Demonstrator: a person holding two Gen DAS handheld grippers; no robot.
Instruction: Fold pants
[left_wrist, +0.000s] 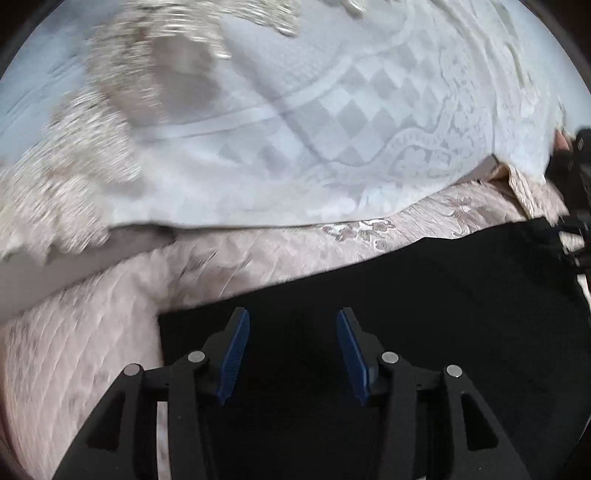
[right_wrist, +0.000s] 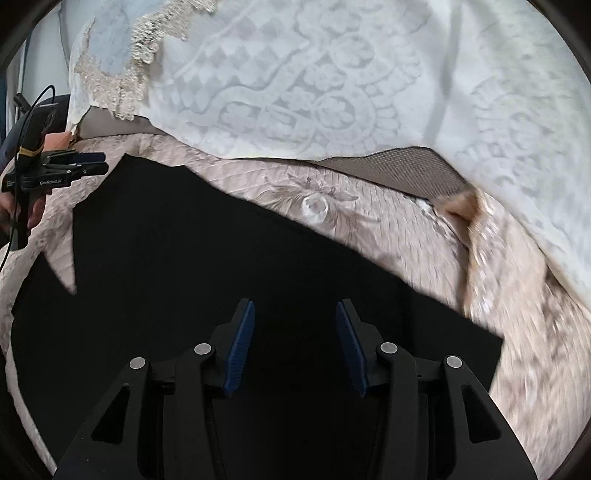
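Observation:
Black pants (left_wrist: 424, 314) lie flat on a beige quilted bedspread (left_wrist: 92, 350). My left gripper (left_wrist: 291, 319) is open above the pants' near left part, nothing between its blue pads. In the right wrist view the pants (right_wrist: 221, 277) spread from the far left to the near right. My right gripper (right_wrist: 294, 310) is open over their near part and holds nothing. The left gripper (right_wrist: 101, 162) also shows at the far left of that view, beside the pants' far corner. The right gripper's body (left_wrist: 572, 177) shows at the right edge of the left wrist view.
A white patterned blanket (left_wrist: 351, 110) with lace trim (right_wrist: 147, 48) lies folded back across the far side of the bed. A brownish mattress strip (right_wrist: 406, 166) shows under its edge. A cable (right_wrist: 11, 203) hangs from the left gripper.

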